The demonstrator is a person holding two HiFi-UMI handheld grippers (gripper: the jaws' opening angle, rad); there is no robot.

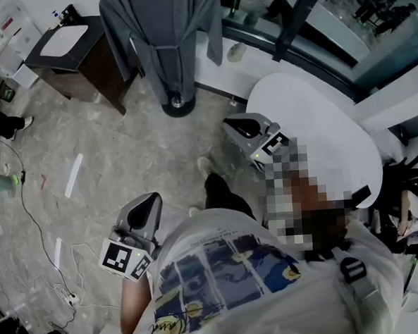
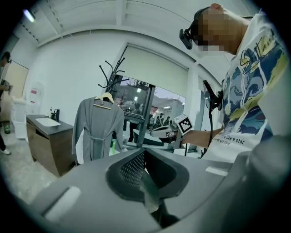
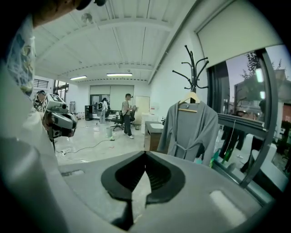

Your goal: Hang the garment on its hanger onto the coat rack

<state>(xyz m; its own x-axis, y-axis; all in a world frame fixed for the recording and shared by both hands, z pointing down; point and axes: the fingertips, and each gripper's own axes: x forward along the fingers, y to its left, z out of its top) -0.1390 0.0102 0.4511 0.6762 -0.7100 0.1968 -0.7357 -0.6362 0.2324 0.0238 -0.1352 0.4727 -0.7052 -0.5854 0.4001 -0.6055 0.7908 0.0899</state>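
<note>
Hanging limp on its hanger (image 3: 190,101), the grey robe (image 3: 191,132) is belted.

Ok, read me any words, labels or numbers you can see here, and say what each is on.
"like a star": on the person's T-shirt, left gripper view.
Smaller line under it: too blurred to read.
Print above the T-shirt's picture, head view: too small to read.
Square markers: patterns only, no words.

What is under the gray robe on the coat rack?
A wooden hanger shows at the collar of the robe, and the rack's round base below its hem. The robe covers the pole between them.
</note>
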